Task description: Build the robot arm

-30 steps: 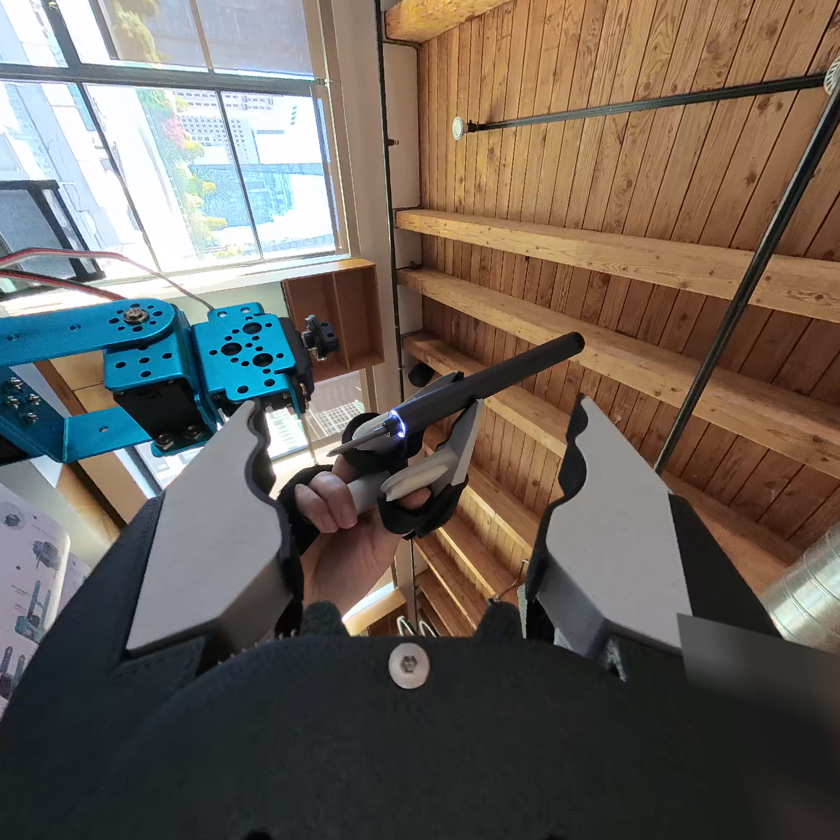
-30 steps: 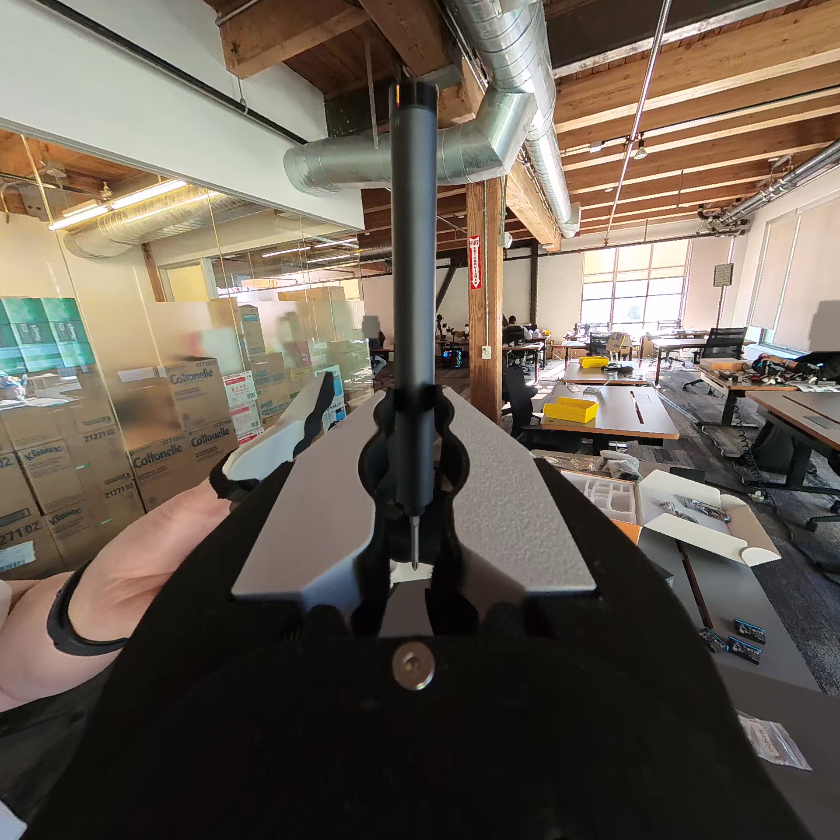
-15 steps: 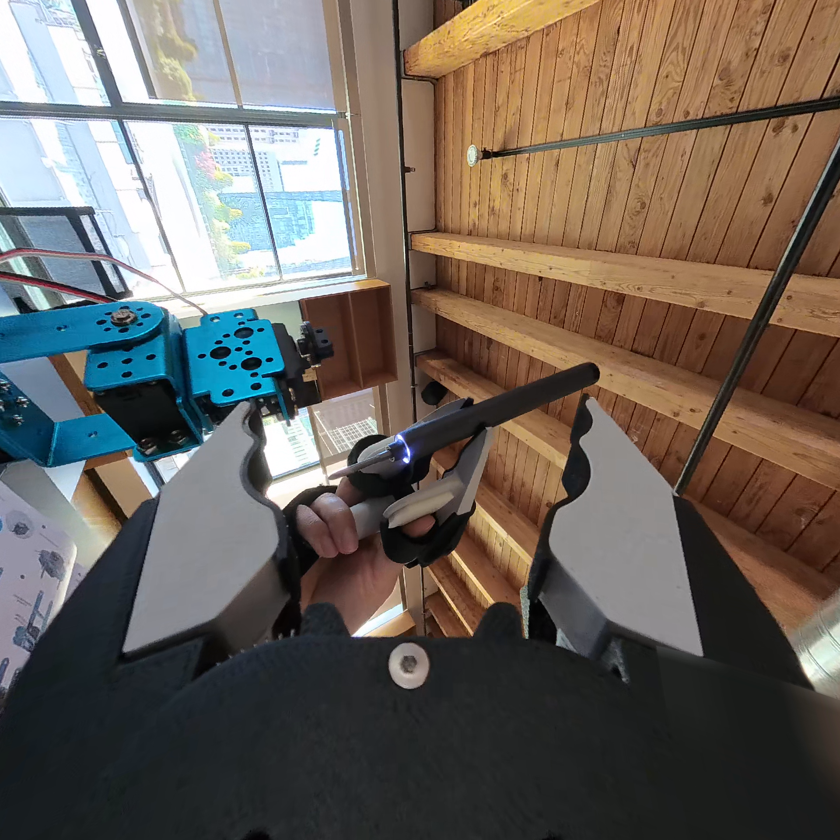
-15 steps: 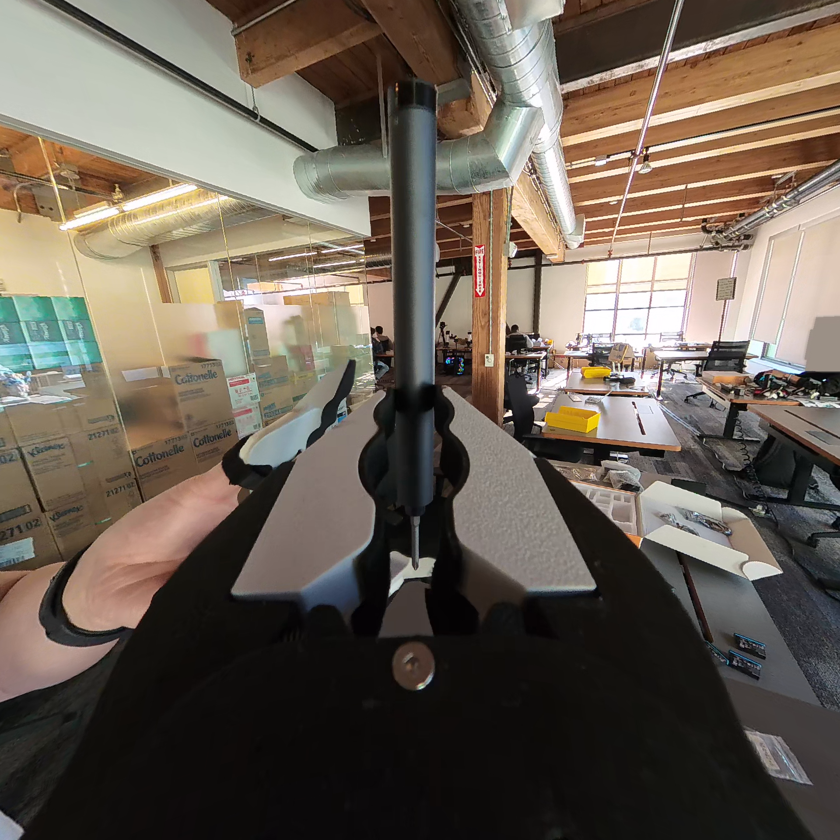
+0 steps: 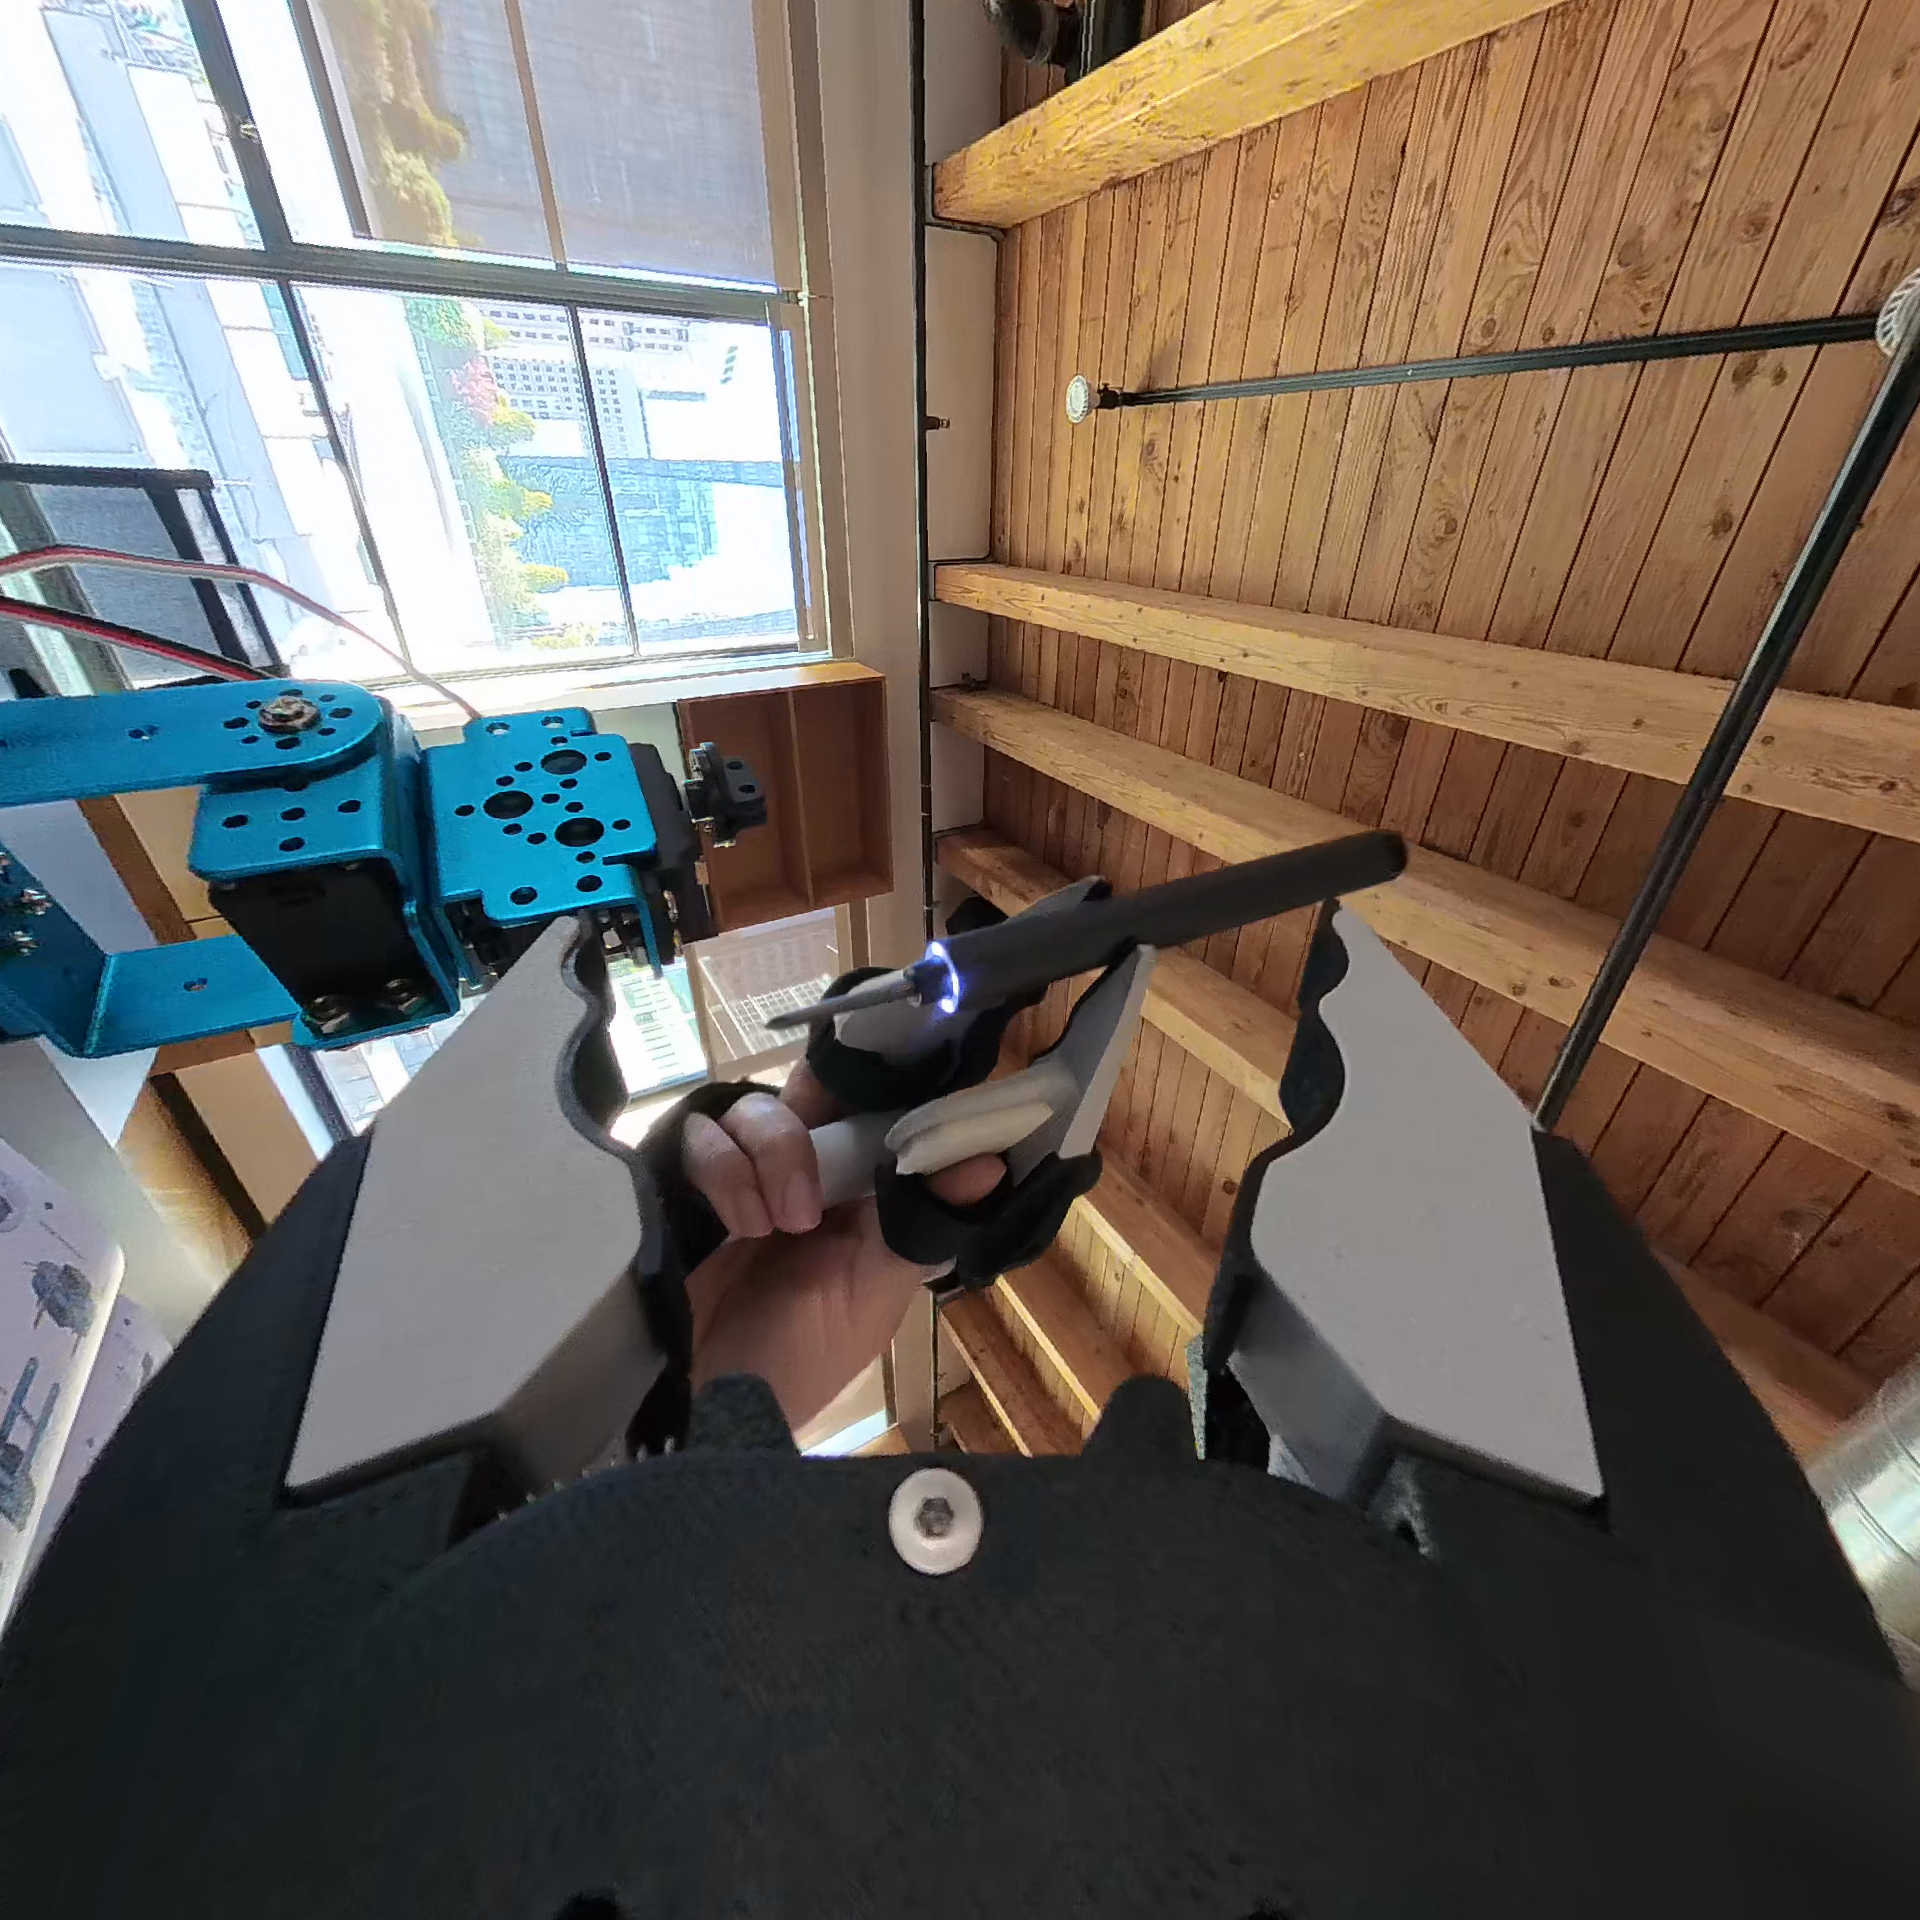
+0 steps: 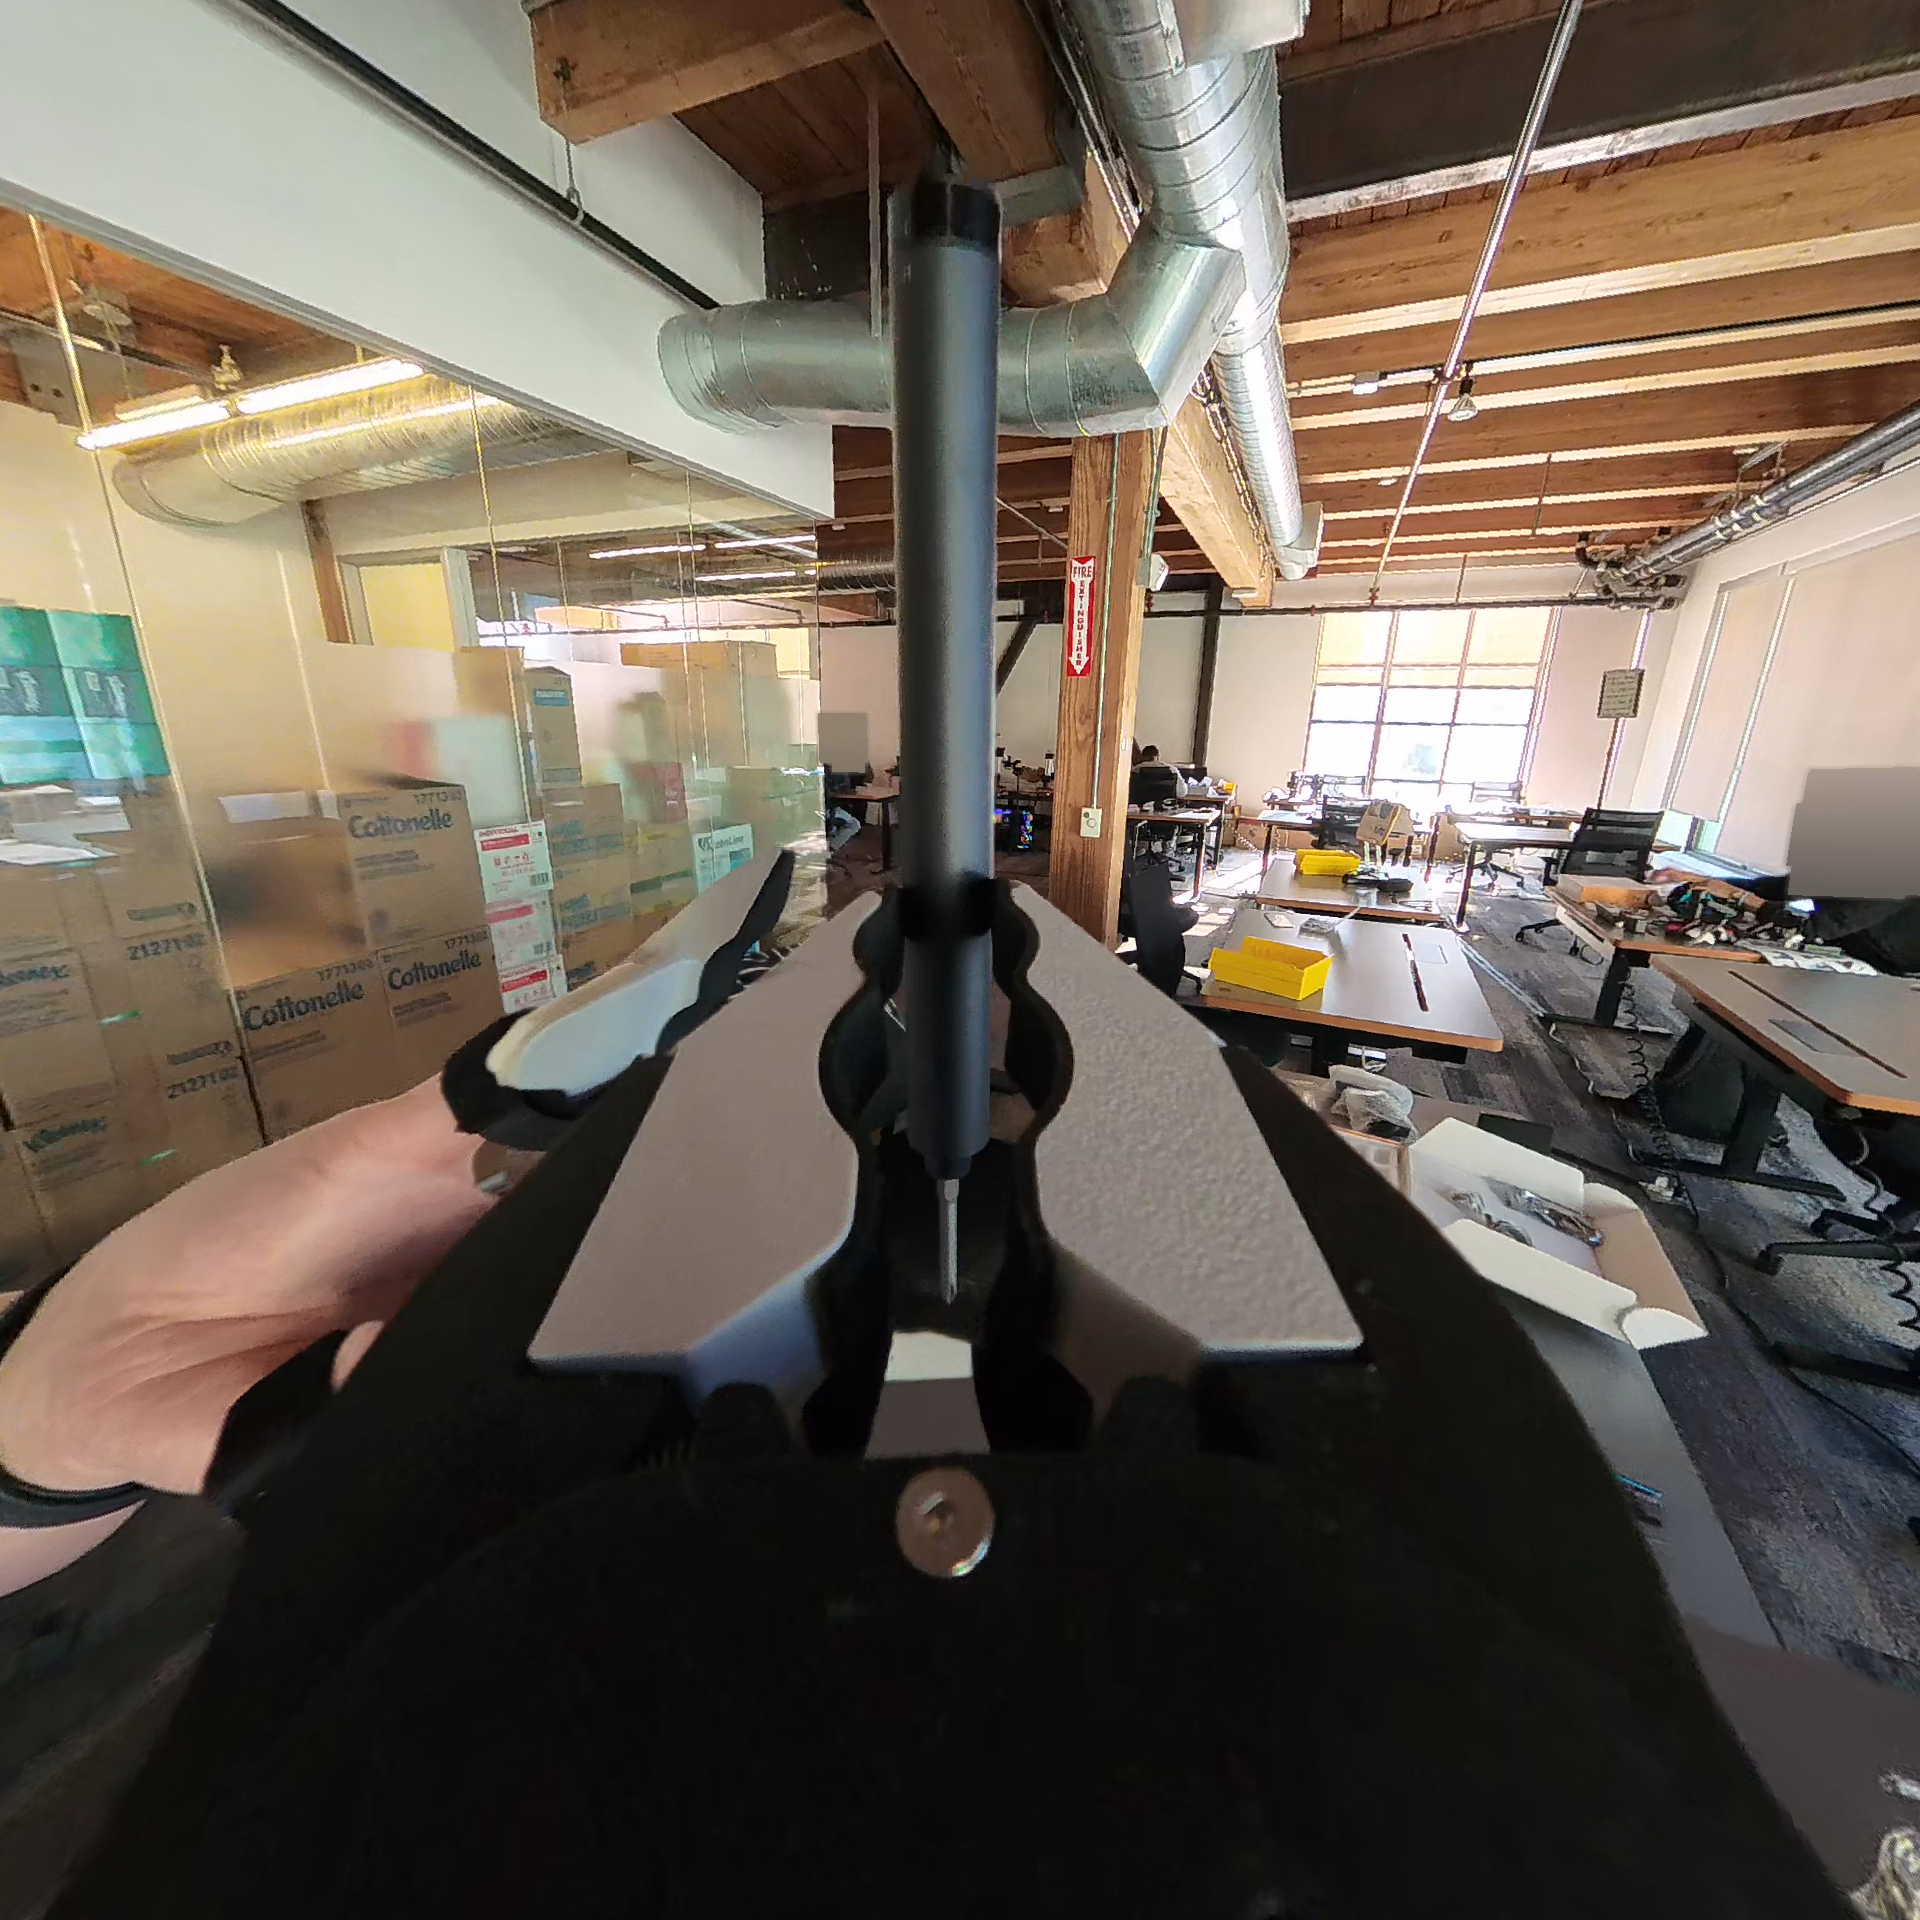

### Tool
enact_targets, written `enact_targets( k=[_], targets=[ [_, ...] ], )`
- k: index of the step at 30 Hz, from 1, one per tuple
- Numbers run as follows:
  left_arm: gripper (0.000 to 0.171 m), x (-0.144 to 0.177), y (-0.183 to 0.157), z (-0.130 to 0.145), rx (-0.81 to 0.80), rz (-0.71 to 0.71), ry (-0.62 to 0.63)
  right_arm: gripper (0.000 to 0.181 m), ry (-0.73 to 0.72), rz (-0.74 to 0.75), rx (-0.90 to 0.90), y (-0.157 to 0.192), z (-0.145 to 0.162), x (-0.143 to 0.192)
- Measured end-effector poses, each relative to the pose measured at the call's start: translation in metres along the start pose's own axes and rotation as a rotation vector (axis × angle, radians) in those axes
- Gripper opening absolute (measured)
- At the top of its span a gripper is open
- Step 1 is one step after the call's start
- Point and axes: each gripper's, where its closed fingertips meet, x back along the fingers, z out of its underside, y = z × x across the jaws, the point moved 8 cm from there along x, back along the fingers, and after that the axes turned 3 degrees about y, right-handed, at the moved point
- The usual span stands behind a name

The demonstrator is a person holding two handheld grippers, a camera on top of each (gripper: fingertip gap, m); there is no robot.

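In the right wrist view, the right claw [image 6: 943, 1081] is clamping a dark grey electric screwdriver [image 6: 940, 665] between its 2 grey fingers [image 6: 727, 1132], the body standing up toward the ceiling ducts and the thin bit [image 6: 947, 1236] pointing back at the camera. Only this view is showing the person's left hand [image 6: 239, 1278] at the left, the white carton [image 6: 1538, 1236] on the near tabletop [image 6: 1621, 1475], the yellow bin [image 6: 1270, 966] farther off, and the stacked cardboard boxes [image 6: 343, 977] behind glass.

In the left wrist view, the left claw [image 5: 951, 1029] is standing wide and holding nothing. Beyond it, the right hand [image 5: 800, 1247] is gripping the other claw's handle, and only here is the screwdriver's ring light [image 5: 943, 977] glowing blue-white. Its bit is pointing toward the blue servo arm [image 5: 416, 831], apart from it. Farthest are the window [image 5: 436, 343] and the plank ceiling [image 5: 1455, 499].
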Motion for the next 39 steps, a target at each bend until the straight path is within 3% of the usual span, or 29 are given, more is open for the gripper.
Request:
enact_targets(
  k=[30,39],
  targets=[
    [0.125,0.003,0.004,-0.004,0.023,0.024,0.007,0.016,0.006,-0.010,-0.024,-0.020,0.018,-0.019],
    [0.126,0.004,0.003,-0.003,0.012,0.036,-0.003,0.016,0.082,-0.053,-0.001,-0.020,0.014,-0.024]
  ],
)
